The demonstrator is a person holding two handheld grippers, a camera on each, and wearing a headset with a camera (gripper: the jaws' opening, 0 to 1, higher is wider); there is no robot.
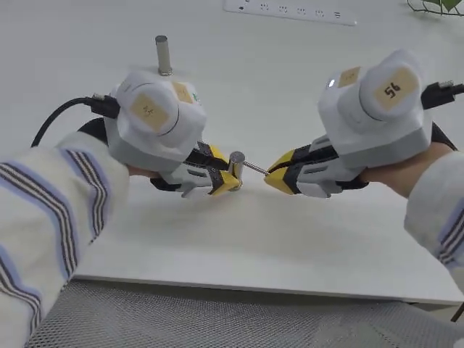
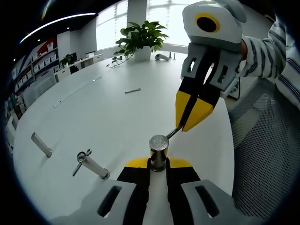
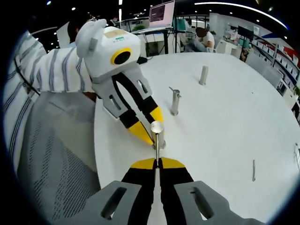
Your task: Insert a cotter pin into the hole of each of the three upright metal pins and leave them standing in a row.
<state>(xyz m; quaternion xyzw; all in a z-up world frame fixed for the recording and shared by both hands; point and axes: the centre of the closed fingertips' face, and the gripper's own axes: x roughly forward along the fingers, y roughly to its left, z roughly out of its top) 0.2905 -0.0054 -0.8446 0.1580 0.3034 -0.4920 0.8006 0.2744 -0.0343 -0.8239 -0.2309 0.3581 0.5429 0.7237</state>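
My left gripper (image 1: 226,177) (image 2: 158,164) is shut on an upright metal pin (image 1: 235,162) (image 2: 158,149) (image 3: 157,127) at the table's near side. Facing it, my right gripper (image 1: 279,174) (image 3: 157,161) is shut on a thin cotter pin (image 1: 255,168) (image 2: 173,132) (image 3: 157,149). The cotter pin's tip meets the side of the held pin just under its head; whether it is inside the hole I cannot tell. A second metal pin (image 2: 91,164) (image 3: 175,101) stands with a cotter pin through its top. A third, plain pin (image 1: 163,54) (image 2: 41,144) (image 3: 203,75) stands farther back.
A loose cotter pin (image 2: 132,90) (image 3: 253,169) lies on the white table (image 1: 239,239). A power strip (image 1: 290,11) sits at the far edge. A mesh chair (image 1: 217,319) is below the table's near edge, and a potted plant (image 2: 143,37) stands far off.
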